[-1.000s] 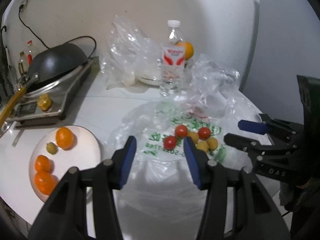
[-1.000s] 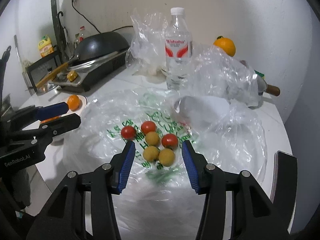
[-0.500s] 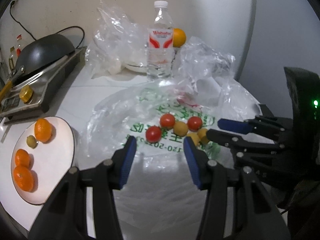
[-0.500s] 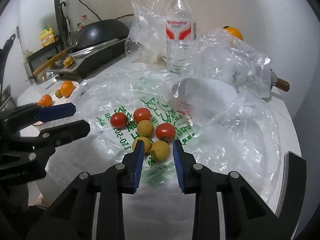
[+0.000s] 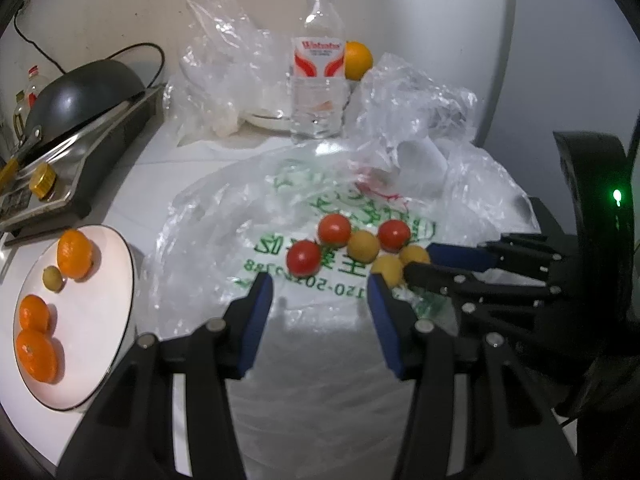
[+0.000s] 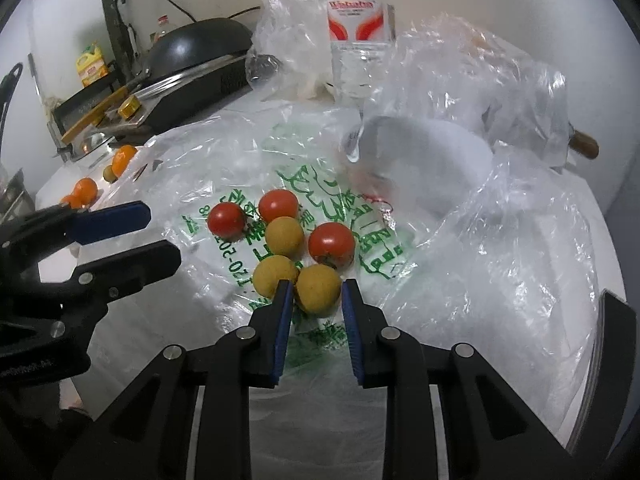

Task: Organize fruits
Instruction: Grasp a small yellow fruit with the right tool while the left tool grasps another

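Here the right gripper (image 6: 313,291) has its jaws clamped on the nearest yellow fruit (image 6: 318,289), a blue pad on each flank of it. That fruit lies touching a second yellow fruit (image 6: 276,276) on its left, and a third yellow fruit (image 6: 285,236) sits just behind the pair. Three red tomatoes ring them: one (image 6: 331,244) to the right, one (image 6: 278,205) behind and one (image 6: 226,219) at the left. All six rest on a flattened clear plastic bag with green print (image 6: 240,176) spread over the white bench (image 5: 132,196).

The left gripper (image 5: 320,289) hangs over the near part of the same bag with its jaws apart and nothing between them; the left-hand tomato sits just beyond its tips.

Further left on the bench a white plate (image 5: 96,320) carries three oranges (image 5: 74,254) and one small greenish fruit (image 5: 53,278). Behind the bag stand a water bottle with a red label (image 5: 318,68) and crumpled clear bags (image 5: 224,60), with another orange (image 5: 358,60) just behind the bottle. At the far left a dark wok (image 5: 84,96) sits on a cooker (image 5: 72,168).
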Motion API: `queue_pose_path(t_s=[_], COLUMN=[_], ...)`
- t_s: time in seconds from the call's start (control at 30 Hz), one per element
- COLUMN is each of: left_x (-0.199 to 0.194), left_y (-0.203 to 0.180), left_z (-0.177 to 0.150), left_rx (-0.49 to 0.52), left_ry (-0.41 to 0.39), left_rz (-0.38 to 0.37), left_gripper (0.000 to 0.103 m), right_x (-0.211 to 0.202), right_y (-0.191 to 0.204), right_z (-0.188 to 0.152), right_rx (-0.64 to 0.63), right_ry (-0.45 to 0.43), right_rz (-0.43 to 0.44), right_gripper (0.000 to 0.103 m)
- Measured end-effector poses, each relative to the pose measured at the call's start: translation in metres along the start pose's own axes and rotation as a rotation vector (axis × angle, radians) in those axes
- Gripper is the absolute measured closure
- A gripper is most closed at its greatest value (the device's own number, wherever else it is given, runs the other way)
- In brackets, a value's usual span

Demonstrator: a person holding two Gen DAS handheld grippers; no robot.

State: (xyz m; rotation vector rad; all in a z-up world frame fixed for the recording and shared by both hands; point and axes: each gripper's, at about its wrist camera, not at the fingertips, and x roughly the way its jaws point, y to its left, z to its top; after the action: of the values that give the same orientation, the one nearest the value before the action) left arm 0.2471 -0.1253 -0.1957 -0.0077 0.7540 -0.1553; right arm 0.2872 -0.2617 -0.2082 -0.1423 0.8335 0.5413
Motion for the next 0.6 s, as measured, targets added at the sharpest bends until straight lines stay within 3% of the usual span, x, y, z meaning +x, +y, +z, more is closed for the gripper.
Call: queue_pose_path(t_s=[0.2,0.6], left_x=[0.002,0.007], left_y=[-0.005,-0.020], left_z=[0.000,0.008], left_rx=[0.017,0.051], left_ry=[0.008,0.022], left_rz=[-0.007,-0.007], left_gripper=[0.053,0.053], right_x=[0.006,-0.025], right_y=[-0.001,-0.005], right_z=[0.002,-0.001], right_rx=[0.014,0.008], right_ry=[0.032,-0.032], right_rz=[0.004,0.011], right_gripper=[0.076,0.077])
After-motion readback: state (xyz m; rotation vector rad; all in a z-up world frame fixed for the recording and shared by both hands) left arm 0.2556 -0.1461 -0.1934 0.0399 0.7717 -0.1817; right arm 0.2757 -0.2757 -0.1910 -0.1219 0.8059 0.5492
